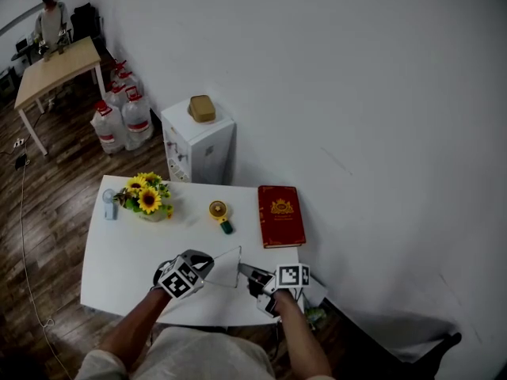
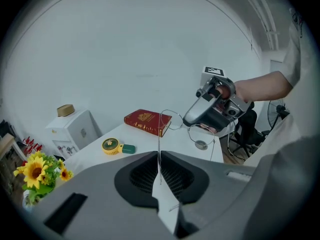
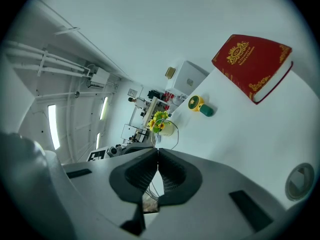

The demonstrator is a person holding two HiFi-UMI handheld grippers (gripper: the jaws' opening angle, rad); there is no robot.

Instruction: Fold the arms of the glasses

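Observation:
Thin wire-framed glasses (image 1: 230, 252) hang between my two grippers over the front edge of the white table (image 1: 127, 252). My left gripper (image 1: 208, 262) is shut on one thin arm of the glasses (image 2: 159, 134), which runs straight up out of the closed jaws (image 2: 159, 153). My right gripper (image 1: 245, 272) comes in from the right and is shut on the frame. In the left gripper view the right gripper (image 2: 187, 120) sits at the lens rims. In the right gripper view a wire loop of the glasses (image 3: 177, 134) rises from its closed jaws (image 3: 158, 150).
A red book (image 1: 280, 215) lies at the table's far right. A small yellow fan (image 1: 219, 212) lies mid-back, with sunflowers (image 1: 146, 196) and a small bottle (image 1: 109, 204) at the back left. A small round object (image 2: 201, 144) rests near the right edge. A white cabinet (image 1: 198, 141) stands behind.

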